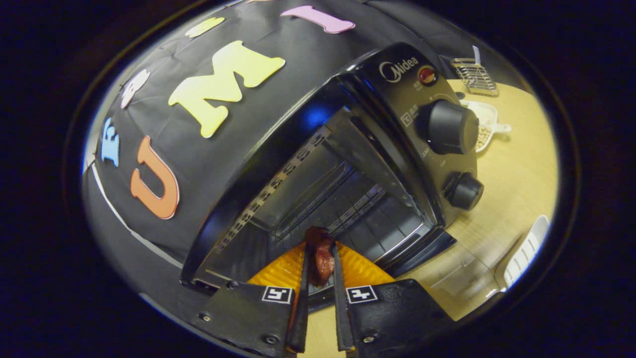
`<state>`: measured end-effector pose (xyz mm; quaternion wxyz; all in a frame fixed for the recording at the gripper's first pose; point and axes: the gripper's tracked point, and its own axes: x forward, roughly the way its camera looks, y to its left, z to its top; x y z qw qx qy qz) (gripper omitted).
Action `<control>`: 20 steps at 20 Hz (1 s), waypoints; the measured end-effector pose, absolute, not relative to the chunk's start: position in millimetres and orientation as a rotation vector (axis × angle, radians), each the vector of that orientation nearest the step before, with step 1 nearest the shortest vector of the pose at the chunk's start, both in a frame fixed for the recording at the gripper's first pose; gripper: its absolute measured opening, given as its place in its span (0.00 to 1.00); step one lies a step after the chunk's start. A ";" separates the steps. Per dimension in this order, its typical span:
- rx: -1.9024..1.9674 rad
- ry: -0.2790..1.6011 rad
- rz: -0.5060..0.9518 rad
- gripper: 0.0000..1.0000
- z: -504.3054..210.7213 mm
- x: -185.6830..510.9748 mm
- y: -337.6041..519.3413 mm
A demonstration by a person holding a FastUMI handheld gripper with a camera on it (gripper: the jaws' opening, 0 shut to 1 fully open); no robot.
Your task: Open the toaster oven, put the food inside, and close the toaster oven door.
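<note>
One toaster oven (318,164) stands on the counter (516,169) with two knobs (449,127) and one red lamp (427,75) on its panel, one piece of food (320,256) at its mouth pinched in the one hand-held gripper (319,271), and beyond it one wire rack (474,75) and one white dish (484,124).

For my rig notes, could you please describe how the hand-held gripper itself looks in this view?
The hand-held gripper has two flat, narrow fingers rising from broad dark plates fastened with screws. Each plate carries a small square black-and-white marker near its inner corner. No cables are visible.

Food (320,256) between the tool's (320,248) fingers, before the open toaster oven (348,164).
</note>
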<state>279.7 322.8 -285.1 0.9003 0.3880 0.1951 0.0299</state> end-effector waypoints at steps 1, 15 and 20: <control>0.772 0.404 0.056 0.27 -285.1 279.3 320.7; 0.355 0.380 0.015 0.79 -283.9 255.4 279.6; 0.273 0.381 0.033 0.80 -277.5 231.7 268.7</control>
